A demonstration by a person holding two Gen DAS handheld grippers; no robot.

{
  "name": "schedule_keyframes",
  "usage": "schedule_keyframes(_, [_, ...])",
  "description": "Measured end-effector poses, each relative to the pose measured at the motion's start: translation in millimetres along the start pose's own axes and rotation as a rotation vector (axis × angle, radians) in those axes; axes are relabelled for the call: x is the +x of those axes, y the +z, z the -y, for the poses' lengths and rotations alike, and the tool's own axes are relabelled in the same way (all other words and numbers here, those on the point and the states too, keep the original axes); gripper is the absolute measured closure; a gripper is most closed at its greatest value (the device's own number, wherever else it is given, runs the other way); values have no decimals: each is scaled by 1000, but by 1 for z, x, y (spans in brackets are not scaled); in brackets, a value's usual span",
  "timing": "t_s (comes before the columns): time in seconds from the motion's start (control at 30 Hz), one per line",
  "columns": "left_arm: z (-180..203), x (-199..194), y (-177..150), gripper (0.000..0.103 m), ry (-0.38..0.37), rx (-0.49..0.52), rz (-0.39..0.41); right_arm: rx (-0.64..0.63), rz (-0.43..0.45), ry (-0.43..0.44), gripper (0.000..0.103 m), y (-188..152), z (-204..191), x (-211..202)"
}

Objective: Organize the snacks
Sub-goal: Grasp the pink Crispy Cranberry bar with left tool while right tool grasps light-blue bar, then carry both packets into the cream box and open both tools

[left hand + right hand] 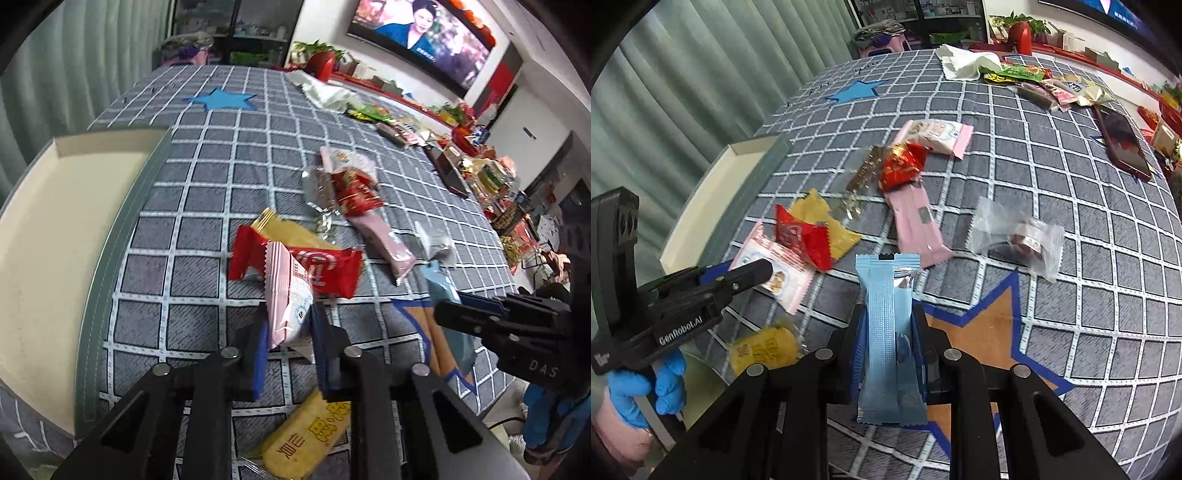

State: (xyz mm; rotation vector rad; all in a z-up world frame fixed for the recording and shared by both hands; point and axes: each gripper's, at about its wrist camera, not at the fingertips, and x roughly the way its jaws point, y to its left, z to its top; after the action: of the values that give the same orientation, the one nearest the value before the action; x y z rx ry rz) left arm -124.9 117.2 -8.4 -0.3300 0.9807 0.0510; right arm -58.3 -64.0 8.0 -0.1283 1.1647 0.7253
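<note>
Left tool (289, 334) pinching pink packet (286, 295), right tool (889, 343) pinching blue packet (888, 332), phone (1123, 146) only in right view

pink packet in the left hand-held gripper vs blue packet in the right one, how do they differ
The pink packet is pale pink with a white printed panel; the blue packet is plain light blue with a seam running down its length. The pink packet looks wider and flatter, the blue packet narrower and longer. The left hand-held gripper grips the pink one near its end; the right hand-held gripper grips the blue one nearer its middle. Both are sealed, crimp-edged and clamped.
</note>
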Motion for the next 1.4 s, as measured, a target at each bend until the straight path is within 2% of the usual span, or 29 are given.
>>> schedule_keyframes(0.13, [2,4,-1,81,-20,10,-1,-27,4,-7,78,4,-13,-3])
schedule_keyframes(0.27, [1,19,0,62,3,1,-31,-29,-1,-15,78,6,-18,-1])
schedule_keyframes(0.33, [-5,29,-1,60,-13,-23,-53,-23,-4,-15,78,4,-17,0])
schedule_keyframes(0.43, [-8,33,0,63,-52,-54,-49,-13,-10,-19,78,2,-14,0])
schedule_keyframes(0.6, [-2,16,2,82,-129,-42,-2,22,-6,-21,78,3,-6,-3])
schedule_keyframes(0.73, [2,1,6,82,-127,-11,46,30,5,-17,78,9,-8,-7])
schedule_keyframes(0.87, [-3,-1,4,82,-142,-25,37,18,11,-15,78,15,-19,-9])
schedule_keyframes(1.0, [-13,-19,6,82,-151,-35,74,-3,14,-11,78,22,-34,-11])
schedule_keyframes(1.23, [-64,-70,10,82,-76,-83,170,-76,23,10,78,47,-81,-6])
schedule_keyframes(1.4, [-115,-102,10,82,51,-128,214,-151,11,77,78,69,-134,15])
